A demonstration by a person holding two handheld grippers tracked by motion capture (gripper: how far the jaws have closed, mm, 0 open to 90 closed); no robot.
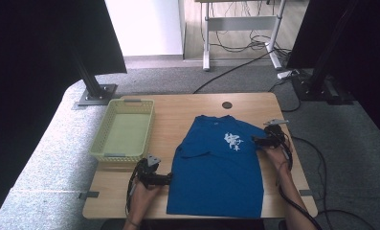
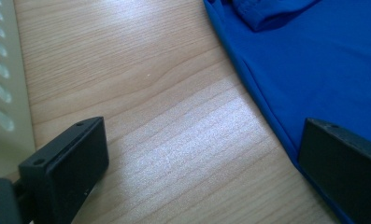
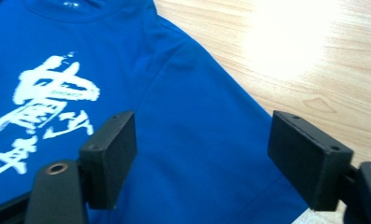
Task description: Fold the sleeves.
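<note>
While the blue T-shirt [image 1: 216, 165] lies spread flat on the worktop [image 1: 178, 112], front side up with white lettering [image 1: 234, 140] on the chest, both hand-held grippers sit at its edges. Far left: pale yellow perforated basket [image 1: 124, 129], well apart from the shirt. Left hand-held gripper [image 1: 164, 179] is near the worktop's near-left, pointing right at the shirt's left side edge. In the left gripper view [image 2: 199, 172] its jaws stand wide apart, nothing held; one jaw over bare wood beside the basket wall [image 2: 3, 93], the other just over the shirt's edge [image 2: 314, 70]. A folded sleeve [image 1: 190, 152] lies on the shirt's left part. Right hand-held gripper [image 1: 258, 141] is at the right sleeve, pointing left. In the right gripper view [image 3: 202, 158] jaws wide open, low over the blue fabric [image 3: 188, 116], gripping nothing; can't tell if they touch it.
</note>
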